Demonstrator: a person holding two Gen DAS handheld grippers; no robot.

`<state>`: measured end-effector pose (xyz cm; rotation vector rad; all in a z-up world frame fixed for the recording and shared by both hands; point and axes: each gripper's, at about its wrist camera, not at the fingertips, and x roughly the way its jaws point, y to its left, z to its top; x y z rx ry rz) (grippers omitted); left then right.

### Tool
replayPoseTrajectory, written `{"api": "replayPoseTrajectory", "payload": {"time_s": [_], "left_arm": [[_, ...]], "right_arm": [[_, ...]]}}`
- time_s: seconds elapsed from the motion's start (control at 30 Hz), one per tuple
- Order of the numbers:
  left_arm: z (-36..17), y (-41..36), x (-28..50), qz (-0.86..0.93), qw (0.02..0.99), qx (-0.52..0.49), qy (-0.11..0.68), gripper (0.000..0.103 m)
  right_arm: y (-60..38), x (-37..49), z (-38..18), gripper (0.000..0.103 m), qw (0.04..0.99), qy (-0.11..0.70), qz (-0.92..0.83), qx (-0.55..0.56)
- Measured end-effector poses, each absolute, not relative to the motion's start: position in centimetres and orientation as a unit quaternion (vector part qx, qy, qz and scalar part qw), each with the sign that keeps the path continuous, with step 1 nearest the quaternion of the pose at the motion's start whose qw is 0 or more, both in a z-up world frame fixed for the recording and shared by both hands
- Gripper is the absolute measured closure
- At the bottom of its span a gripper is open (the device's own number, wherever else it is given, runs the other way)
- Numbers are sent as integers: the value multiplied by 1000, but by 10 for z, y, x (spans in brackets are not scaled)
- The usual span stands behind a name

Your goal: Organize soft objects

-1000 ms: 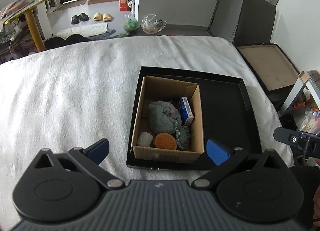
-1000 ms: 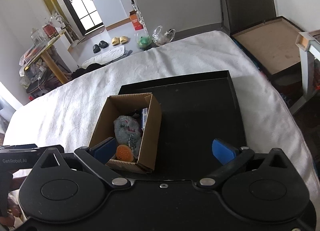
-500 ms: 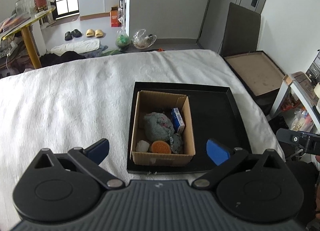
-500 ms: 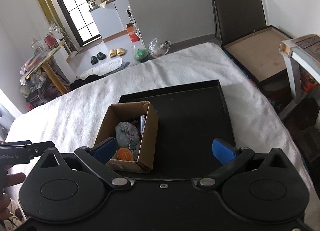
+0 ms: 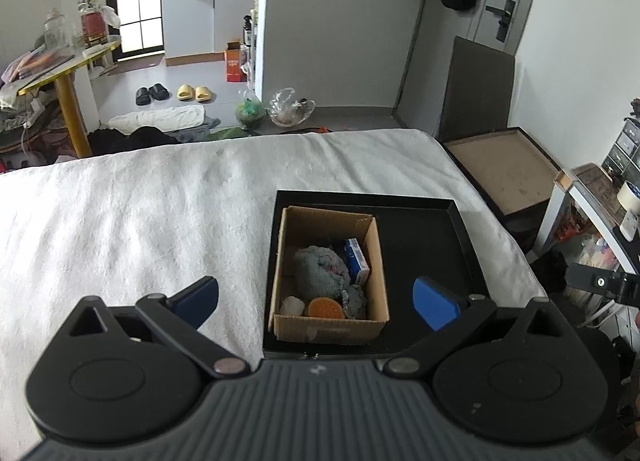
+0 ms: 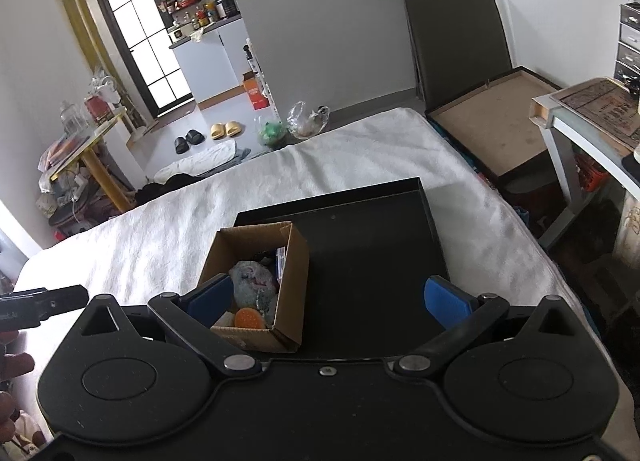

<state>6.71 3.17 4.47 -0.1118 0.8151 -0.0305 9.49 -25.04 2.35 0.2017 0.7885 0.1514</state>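
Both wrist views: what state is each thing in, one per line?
Left tool: open, holding nothing.
Right tool: open, holding nothing.
Cardboard box: flaps open, upright in the tray's left side, filled.
Black tray: flat on the white blanket, right side bare.
Grey soft lump: inside the box.

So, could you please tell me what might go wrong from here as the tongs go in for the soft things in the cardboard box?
The cardboard box is packed tight: the grey cloth bundle presses against the blue carton and the orange round piece, so a grab could drag neighbours out. The box stands loose in the black tray and may slide or tip. Both left tongs and right tongs are open wide and may catch its walls.
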Motion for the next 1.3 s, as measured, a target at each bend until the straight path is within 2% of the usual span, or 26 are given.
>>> {"api": "replayPoseTrajectory", "payload": {"time_s": [1.3], "left_arm": [[41,46,45,9,919,-48,391,0]], "right_arm": [[-249,65,18,0,916,382,85,87]]}}
